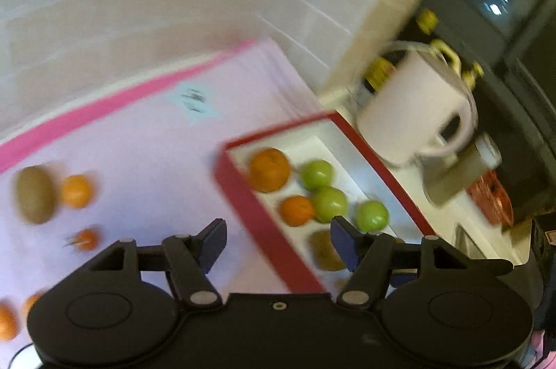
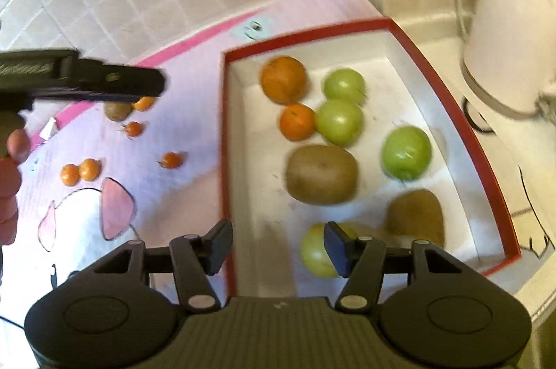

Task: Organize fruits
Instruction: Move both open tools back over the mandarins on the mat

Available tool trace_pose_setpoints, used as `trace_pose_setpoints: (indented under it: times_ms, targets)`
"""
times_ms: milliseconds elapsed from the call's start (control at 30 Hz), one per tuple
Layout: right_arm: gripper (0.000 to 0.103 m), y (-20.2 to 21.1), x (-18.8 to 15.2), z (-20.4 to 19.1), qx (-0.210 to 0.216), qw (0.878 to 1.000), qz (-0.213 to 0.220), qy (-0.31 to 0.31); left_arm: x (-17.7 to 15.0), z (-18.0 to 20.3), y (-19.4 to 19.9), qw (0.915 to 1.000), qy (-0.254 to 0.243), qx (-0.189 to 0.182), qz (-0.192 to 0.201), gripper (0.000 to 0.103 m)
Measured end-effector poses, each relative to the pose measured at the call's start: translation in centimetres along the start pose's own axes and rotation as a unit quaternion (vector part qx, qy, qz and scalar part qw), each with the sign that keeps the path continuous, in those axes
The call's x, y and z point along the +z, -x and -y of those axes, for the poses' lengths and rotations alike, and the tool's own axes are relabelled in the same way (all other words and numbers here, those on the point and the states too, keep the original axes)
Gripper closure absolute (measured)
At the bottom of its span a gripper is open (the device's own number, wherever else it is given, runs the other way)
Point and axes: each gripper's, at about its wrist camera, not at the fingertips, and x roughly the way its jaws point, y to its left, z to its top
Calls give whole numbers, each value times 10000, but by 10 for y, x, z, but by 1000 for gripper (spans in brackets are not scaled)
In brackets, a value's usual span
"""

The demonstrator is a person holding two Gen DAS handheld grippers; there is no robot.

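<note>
- The right gripper (image 2: 278,247) hung nearest the lens, jaws apart and empty above the red-rimmed box (image 2: 227,139).
- The left gripper (image 1: 278,242) also stood open, holding nothing, over the pink mat (image 1: 146,139).
- Oranges, green apples and kiwis lay inside the box.
- A kiwi (image 1: 34,194) and small oranges lay on the mat.
- A white kettle (image 2: 510,21) stood beside the box.

text: none legible | pink mat (image 2: 194,112) sticker: blurred | yellow labels: blurred
</note>
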Motion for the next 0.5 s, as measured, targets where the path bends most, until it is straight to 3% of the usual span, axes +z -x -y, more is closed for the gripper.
trace_pose_setpoints:
  times_ms: [167, 267, 500]
  targets:
    - [38, 10, 17, -42, 76, 9989, 212, 414, -7, -42, 73, 9960, 307, 516, 668, 24]
    - [36, 9, 25, -73, 219, 9972, 262, 660, -17, -68, 114, 9895, 612, 777, 1050, 23]
    - [36, -10, 37, -146, 477, 9909, 198, 1242, -51, -118, 174, 9714, 1151, 1435, 1501, 23]
